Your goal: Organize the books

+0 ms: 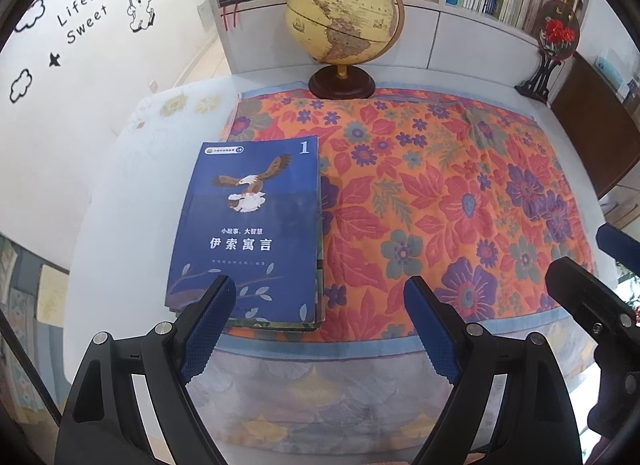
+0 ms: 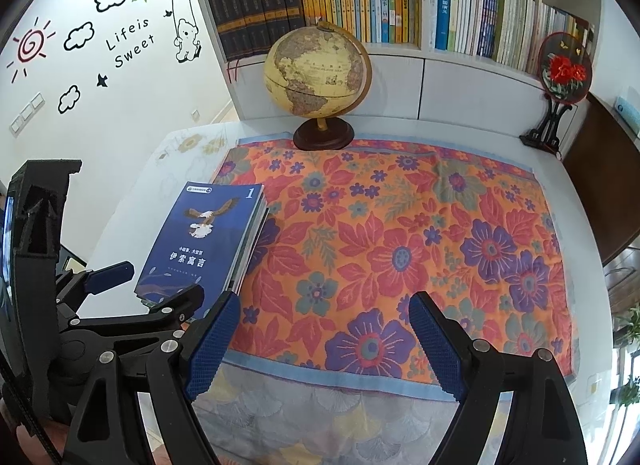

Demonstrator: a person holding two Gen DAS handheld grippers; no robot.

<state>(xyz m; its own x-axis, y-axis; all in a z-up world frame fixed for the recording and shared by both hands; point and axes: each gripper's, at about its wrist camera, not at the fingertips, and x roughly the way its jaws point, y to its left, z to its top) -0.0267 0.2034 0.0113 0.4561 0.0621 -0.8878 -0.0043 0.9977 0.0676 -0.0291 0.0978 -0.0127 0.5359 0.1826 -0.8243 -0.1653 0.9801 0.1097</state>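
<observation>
- Grippers first: our left gripper (image 1: 316,325) and right gripper (image 2: 324,341) both hang over the near edge of the table with their jaws wide, nothing between the blue pads.
- Just past our left one sits the stack of books (image 1: 248,233), blue eagle cover marked "1" on top, lying flat on the left edge of the floral cloth (image 1: 440,201).
- Further back we've got the globe (image 1: 344,21) on the cloth's far edge.
- Behind that, the bookshelf (image 2: 420,53), full of upright books.
</observation>
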